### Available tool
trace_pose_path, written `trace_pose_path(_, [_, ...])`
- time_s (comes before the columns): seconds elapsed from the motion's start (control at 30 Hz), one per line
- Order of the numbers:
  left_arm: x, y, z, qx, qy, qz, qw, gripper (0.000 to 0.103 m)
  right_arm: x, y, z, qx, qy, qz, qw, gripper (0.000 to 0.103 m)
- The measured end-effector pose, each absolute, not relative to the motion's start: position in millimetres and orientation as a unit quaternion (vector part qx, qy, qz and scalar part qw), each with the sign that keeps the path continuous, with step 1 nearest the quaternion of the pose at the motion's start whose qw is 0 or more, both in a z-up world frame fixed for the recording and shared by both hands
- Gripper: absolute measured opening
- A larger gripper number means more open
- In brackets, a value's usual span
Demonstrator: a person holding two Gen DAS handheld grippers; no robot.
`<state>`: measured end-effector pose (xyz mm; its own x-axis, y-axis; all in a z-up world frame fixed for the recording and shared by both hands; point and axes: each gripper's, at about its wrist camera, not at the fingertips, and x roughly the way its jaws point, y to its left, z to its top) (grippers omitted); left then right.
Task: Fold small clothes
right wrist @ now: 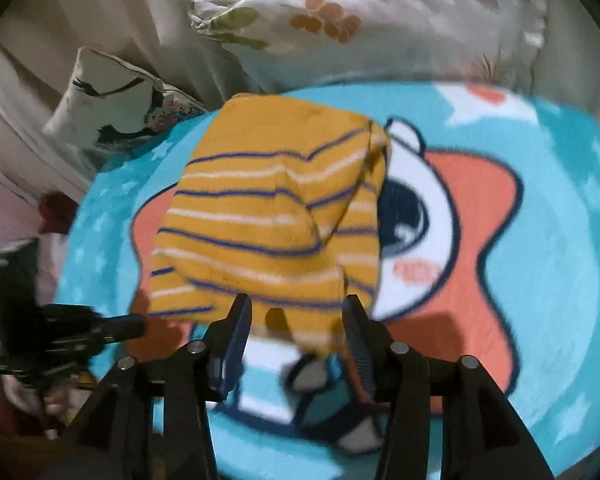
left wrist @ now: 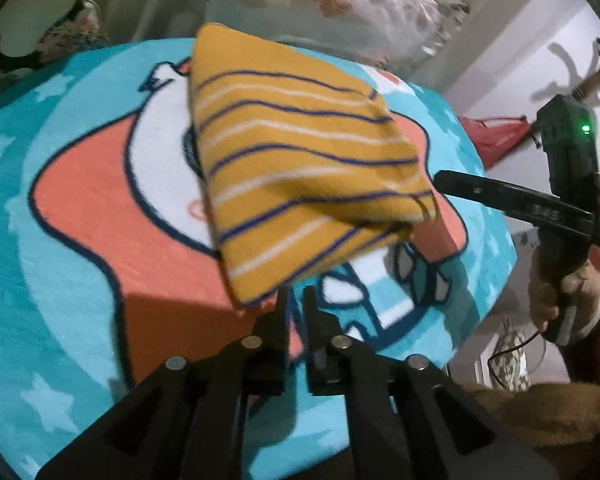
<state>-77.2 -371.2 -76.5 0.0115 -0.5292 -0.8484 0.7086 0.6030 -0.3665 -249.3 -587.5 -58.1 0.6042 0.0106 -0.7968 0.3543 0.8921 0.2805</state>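
A yellow garment [left wrist: 300, 168] with blue and white stripes lies folded into a compact rectangle on a turquoise cartoon blanket [left wrist: 24, 208]. My left gripper [left wrist: 296, 294] hovers at its near corner, jaws open only a narrow gap with nothing between them. In the left wrist view my right gripper [left wrist: 440, 180] points at the garment's right edge, held by a hand [left wrist: 556, 300]. In the right wrist view my right gripper [right wrist: 297, 312] stands open over the garment's [right wrist: 268, 216] near edge, pads clear of the cloth. My left gripper [right wrist: 138, 326] sits by its left corner.
The blanket [right wrist: 560, 240] covers a bed. A large floral pillow [right wrist: 380, 20] and a smaller printed cushion [right wrist: 112, 108] lie behind the garment. A red bag [left wrist: 488, 132] hangs off the bed's right side near a wall.
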Motion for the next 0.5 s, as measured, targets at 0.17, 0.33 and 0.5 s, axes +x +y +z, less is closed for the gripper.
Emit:
trace_pose_path(0.17, [-67.6,-378.7,-67.5,0.073,0.54,-0.424,0.724,0.025,-211.9,-603.4,-57.1,0.227,0.416,-0.11,0.873,0.051])
trace_pose_path(0.33, [-61.4,-398.7,-54.1,0.076,0.514,-0.413,0.748,0.033,-172.7,-612.8,-73.9,0.254,0.463,-0.063,0.847,0.011])
trace_pose_path(0.5, [-52.2,-413.0,-50.1,0.051,0.513,-0.423,0.745,0.036,-163.9,-633.0,-54.0,0.195,0.448,-0.129,0.863,0.001])
